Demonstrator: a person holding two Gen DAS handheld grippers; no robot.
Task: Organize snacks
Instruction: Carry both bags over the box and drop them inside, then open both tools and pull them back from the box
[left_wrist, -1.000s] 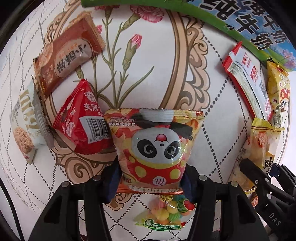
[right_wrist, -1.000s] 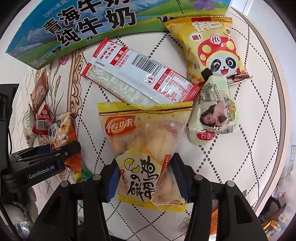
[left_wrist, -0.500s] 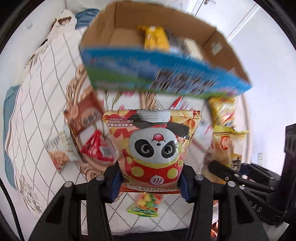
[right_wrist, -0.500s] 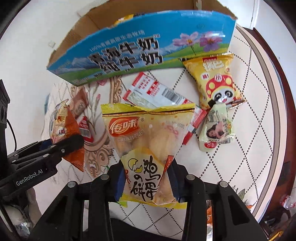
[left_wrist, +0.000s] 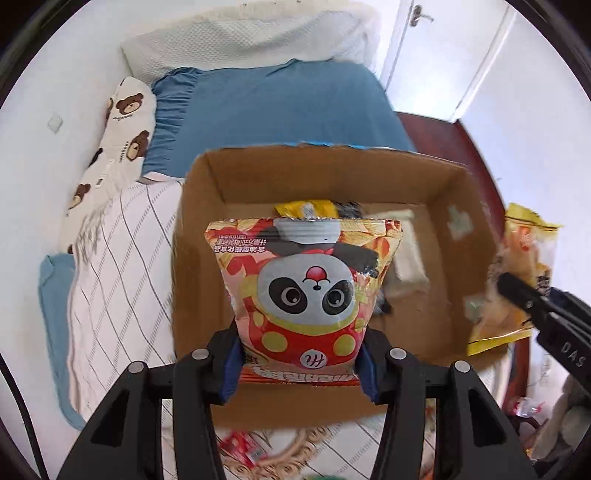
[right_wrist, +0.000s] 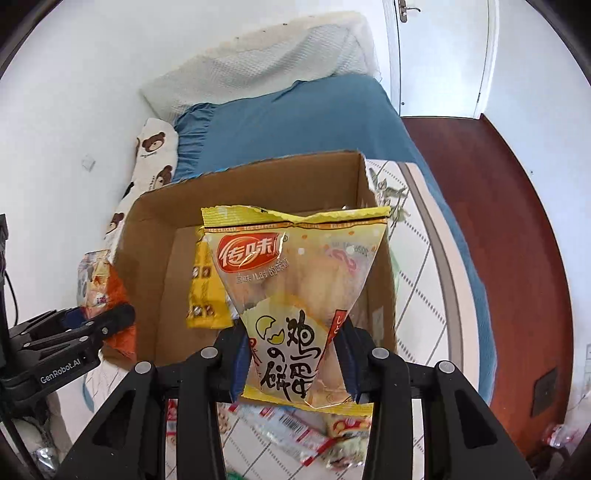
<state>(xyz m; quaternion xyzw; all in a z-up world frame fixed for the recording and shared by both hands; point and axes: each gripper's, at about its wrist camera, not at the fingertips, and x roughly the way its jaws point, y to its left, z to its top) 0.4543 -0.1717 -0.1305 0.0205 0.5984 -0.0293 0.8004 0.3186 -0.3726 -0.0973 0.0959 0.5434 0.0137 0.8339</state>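
Left wrist view: the left gripper (left_wrist: 301, 363) has its two fingers pinched on the bottom edge of a red and orange panda snack bag (left_wrist: 304, 291), which stands upright between the blue pads and hangs above the open cardboard box (left_wrist: 195, 236). Inside the box, just past the bag's top, a yellow packet (left_wrist: 306, 208) and some pale wrappers lie on the bottom, too blurred to name further. Off to the right edge of that view the right gripper (left_wrist: 546, 310) shows from the side with its own yellow bag (left_wrist: 524, 258) held over the box's right wall. From the right wrist view, the right gripper (right_wrist: 293, 363) is clamped on the lower part of a yellow egg-biscuit bag (right_wrist: 295, 280), its torn-looking top edge raised in front of the box (right_wrist: 155, 236); a yellow packet (right_wrist: 203, 288) rests inside against the left wall. The left gripper (right_wrist: 92, 325) shows at the left with the orange bag (right_wrist: 107, 280). The box sits on a white quilted cover (left_wrist: 110, 295) with a blue bed (left_wrist: 277, 107) and a bear-print pillow (left_wrist: 122, 122) beyond; more wrapped snacks (right_wrist: 291, 432) lie on the cover below the right gripper.
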